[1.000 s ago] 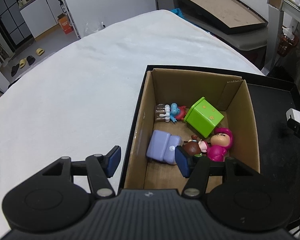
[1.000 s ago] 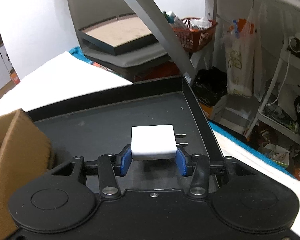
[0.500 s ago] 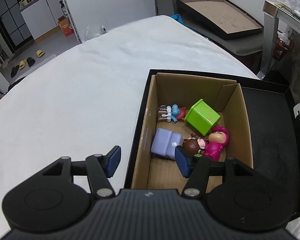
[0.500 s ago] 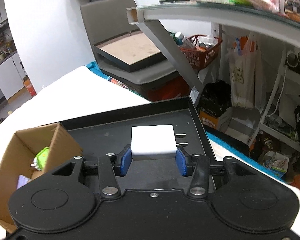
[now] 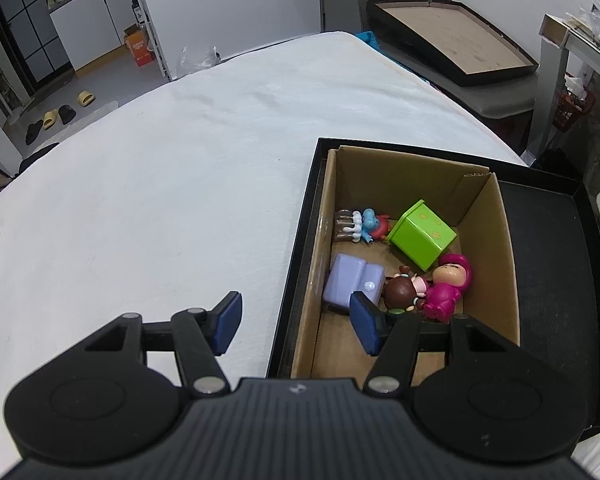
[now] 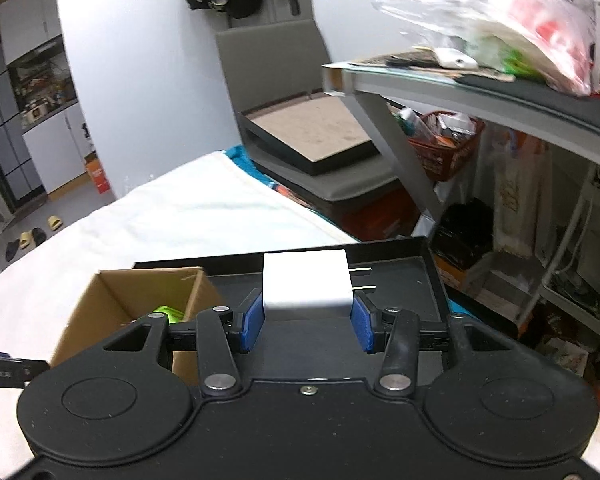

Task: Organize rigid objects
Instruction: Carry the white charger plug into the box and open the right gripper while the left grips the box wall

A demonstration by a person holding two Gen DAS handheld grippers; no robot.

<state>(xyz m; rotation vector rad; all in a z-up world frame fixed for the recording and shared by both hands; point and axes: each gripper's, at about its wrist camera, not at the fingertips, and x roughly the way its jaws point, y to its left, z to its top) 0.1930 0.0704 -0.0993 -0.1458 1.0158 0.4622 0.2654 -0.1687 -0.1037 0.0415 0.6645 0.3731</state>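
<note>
A white cloth (image 5: 172, 184) covers the table, with a black tray (image 5: 548, 264) at its right side and a grey chair (image 6: 284, 80) against the wall behind. The right gripper (image 6: 306, 322) is clamped on a white charger (image 6: 306, 282), blue pads (image 6: 250, 324) pressed to both its flanks, prongs pointing right. The charger is held in the air above the tray, beyond the open cardboard box (image 6: 112, 312) that stands in the tray's left part. The left gripper (image 5: 296, 326) hangs with its fingers wide apart and nothing between them, one pad over the cloth, the other over the box's near end. Inside the box (image 5: 496, 264) lie a green block (image 5: 422, 236), a lilac toy (image 5: 352, 282), a pink figure (image 5: 448, 286), a brown-haired doll (image 5: 404, 292) and a small blue figure (image 5: 370, 224). From the right wrist only a sliver of the green block shows past the box wall. The gripper body hides the tray's near part. A clear bag (image 6: 496, 24) on the shelf above is blurred.
</note>
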